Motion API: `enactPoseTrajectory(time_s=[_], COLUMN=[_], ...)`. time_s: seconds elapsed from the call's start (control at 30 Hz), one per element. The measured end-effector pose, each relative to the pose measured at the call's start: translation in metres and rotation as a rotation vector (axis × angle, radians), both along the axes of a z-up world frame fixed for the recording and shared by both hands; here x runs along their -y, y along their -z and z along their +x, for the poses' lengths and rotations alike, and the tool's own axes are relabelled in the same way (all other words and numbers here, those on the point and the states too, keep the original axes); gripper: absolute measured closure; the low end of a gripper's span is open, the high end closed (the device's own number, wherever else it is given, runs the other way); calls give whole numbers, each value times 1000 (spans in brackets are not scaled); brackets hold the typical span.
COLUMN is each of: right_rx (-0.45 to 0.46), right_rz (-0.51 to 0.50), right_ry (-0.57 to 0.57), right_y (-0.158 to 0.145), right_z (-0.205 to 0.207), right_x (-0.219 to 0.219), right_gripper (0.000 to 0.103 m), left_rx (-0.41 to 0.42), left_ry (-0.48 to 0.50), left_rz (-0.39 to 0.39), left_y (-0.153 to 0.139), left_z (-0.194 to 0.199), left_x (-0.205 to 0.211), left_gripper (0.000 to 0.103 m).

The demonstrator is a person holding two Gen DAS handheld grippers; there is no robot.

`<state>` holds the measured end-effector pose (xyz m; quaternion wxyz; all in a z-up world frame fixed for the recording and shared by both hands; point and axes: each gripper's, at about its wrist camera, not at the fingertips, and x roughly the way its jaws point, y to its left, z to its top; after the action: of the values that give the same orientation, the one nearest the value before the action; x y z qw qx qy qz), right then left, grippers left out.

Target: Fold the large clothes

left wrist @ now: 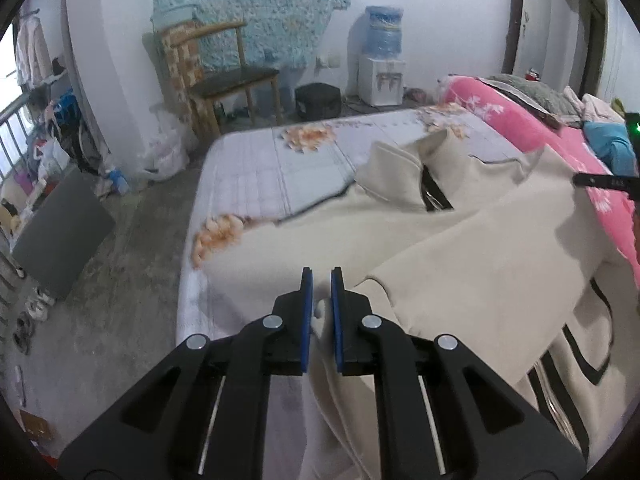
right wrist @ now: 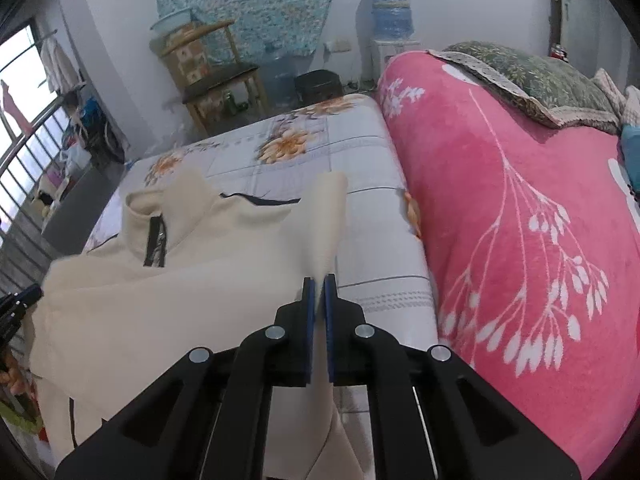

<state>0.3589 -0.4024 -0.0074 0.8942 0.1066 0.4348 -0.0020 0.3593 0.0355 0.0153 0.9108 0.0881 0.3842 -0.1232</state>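
A large cream zip-up jacket (left wrist: 472,240) with black trim lies spread on the bed, collar toward the far end. My left gripper (left wrist: 321,280) is shut on a bunched fold of its cream cloth near the bed's left side, and the fabric runs down between the blue pads. In the right wrist view the same jacket (right wrist: 132,292) covers the left of the bed. My right gripper (right wrist: 319,286) is shut on a cream sleeve (right wrist: 328,216) that stands up from the pads. The right gripper's black tip (left wrist: 600,180) shows at the left wrist view's right edge.
The bed has a floral grey sheet (left wrist: 256,184) and a rolled pink blanket (right wrist: 520,220) along its right side, with a green pillow (right wrist: 532,76) on top. A wooden chair (left wrist: 224,76), a water dispenser (left wrist: 382,68) and a black bin (left wrist: 318,100) stand by the far wall. Grey floor (left wrist: 108,300) lies left.
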Motion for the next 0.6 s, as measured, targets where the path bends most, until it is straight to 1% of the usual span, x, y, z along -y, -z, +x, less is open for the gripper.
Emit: enactPoseTrajectory(time_s=[0.03,0.1,0.13,0.2,0.3,0.37,0.43,0.5,0.57,0.6], right_rx=[-4,-10,-9,-9,-6,-1,2,-7,-31,-43], right_rz=[10,37,46,60,70,70,65,55,37,40], right_ry=[9,15,19,29,35,37,38,42,45,44], right_y=[3,9,10,13,14,13,15,21,31,35], right_z=[1,1,0,1,3,5,7,11,18,19], right_x=[2,6,8,11,11,9,7,5,3,4], right_gripper=[98,98,98,98,98,98,98,98,98,97], left_rx=[-6,-54,-65,-63,-36,-18,-26,-65,-134,-149], left_ry=[-9,-14,-19,-29,-36,-39,-50,-57,-61,-74], left_rz=[-6,-50,-54,-48,-60,-50,-43,-24,3,24], left_y=[2,10,14,20,12,7,10,24,46,55], left_z=[5,15,16,18,21,23,28,36,44,46], left_x=[-1,-5,-6,-7,-10,-10,-11,-11,-11,-12], left_gripper=[95,95,95,95,95,95,95,95,94,91])
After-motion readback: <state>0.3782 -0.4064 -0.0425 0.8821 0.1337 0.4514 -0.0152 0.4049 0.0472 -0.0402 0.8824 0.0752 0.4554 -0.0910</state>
